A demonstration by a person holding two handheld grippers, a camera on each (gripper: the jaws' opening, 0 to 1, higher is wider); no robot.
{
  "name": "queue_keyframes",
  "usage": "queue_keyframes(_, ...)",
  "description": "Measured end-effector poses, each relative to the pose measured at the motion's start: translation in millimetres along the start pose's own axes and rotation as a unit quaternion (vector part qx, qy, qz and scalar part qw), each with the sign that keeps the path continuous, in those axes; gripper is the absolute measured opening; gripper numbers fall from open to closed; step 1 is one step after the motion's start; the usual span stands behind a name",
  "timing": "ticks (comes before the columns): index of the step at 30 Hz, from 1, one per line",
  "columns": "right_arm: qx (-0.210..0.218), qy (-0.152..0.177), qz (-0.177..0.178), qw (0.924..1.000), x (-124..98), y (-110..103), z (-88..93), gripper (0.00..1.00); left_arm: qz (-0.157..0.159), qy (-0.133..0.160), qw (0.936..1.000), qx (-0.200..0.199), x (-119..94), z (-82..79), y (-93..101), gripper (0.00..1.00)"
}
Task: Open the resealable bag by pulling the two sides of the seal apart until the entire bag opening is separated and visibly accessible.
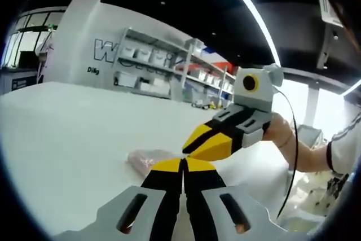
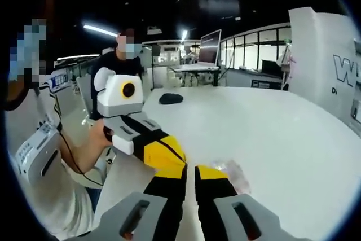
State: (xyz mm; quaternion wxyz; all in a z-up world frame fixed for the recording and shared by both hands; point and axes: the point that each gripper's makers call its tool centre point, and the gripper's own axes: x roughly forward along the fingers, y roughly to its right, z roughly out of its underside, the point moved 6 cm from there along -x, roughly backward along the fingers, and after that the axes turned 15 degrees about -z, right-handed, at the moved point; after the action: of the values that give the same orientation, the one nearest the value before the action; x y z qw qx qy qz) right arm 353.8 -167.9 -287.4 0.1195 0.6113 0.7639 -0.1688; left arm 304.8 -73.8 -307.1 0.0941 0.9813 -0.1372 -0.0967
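Note:
A small clear resealable bag [image 1: 146,159] with pinkish contents lies flat on the white table [image 1: 67,134]. My left gripper [image 1: 183,163] is shut just right of the bag's edge, and I see nothing between its yellow tips. My right gripper [image 1: 189,150] comes in from the right, its tips meeting the left's over the bag's near end. In the right gripper view the bag [image 2: 236,174] lies beside my right gripper [image 2: 190,169], whose jaws stand nearly together with a thin slit between them. The left gripper [image 2: 172,159] crosses in from the left on the table [image 2: 271,128].
A dark flat object [image 2: 170,98] lies far back on the table. A person [image 2: 121,60] stands behind the table's edge. A hand [image 1: 279,131] holds the right gripper. Shelves [image 1: 163,66] line the wall beyond the table. Bare table surface spreads left of the bag.

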Motion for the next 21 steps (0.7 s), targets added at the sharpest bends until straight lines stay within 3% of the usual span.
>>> queue_keyframes(16,0.009,-0.013,0.003,0.9999,1.5,-0.4,0.9,0.00,0.003,-0.006,0.9999,0.009,-0.2,0.8,2.3,0.01)
queue_keyframes(21,0.038,0.025,0.000,0.9990,0.2,0.4,-4.4,0.00,0.001,-0.020,0.9998,0.007,-0.7,3.9,1.0,0.01)
